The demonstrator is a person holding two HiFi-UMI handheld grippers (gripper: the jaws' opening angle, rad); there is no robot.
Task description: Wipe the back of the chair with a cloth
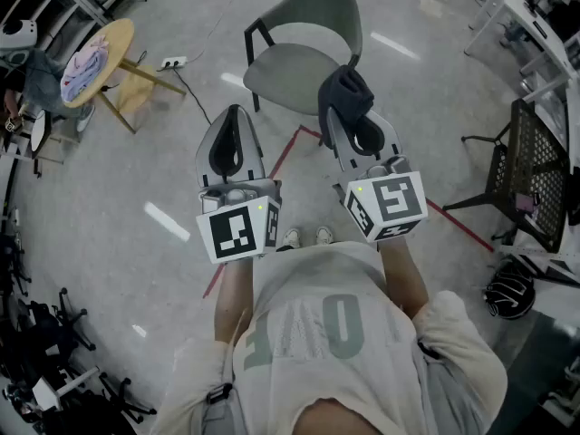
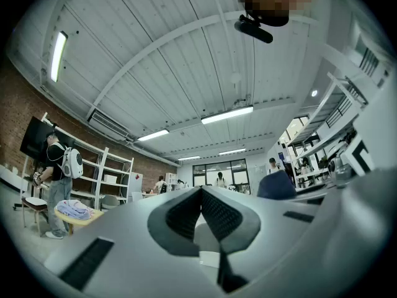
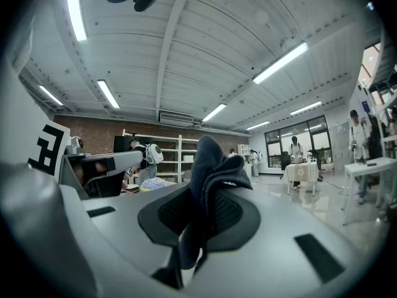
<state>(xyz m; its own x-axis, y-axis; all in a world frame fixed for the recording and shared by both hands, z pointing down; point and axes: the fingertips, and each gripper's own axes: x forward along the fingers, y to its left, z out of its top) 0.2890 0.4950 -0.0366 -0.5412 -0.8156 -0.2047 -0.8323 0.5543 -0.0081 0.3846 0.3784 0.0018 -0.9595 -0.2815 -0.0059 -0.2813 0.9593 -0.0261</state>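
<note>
A grey-green chair [image 1: 304, 62] with black legs stands on the floor in front of me, its curved back [image 1: 319, 5] on the far side. My right gripper [image 1: 343, 109] is shut on a dark blue cloth [image 1: 346, 93], held above the seat's front right edge. In the right gripper view the cloth [image 3: 211, 166] bunches up out of the shut jaws of the right gripper [image 3: 206, 197]. My left gripper [image 1: 234, 114] hangs left of the chair's front. Its jaws meet with nothing between them, as the left gripper view shows for the left gripper [image 2: 201, 194].
A round wooden table [image 1: 116, 39] with a pink cloth pile stands at the far left, with a power strip [image 1: 172, 62] beside it. Red tape [image 1: 281, 157] runs across the floor. A black mesh chair [image 1: 535, 166] and a helmet [image 1: 509, 290] are at the right.
</note>
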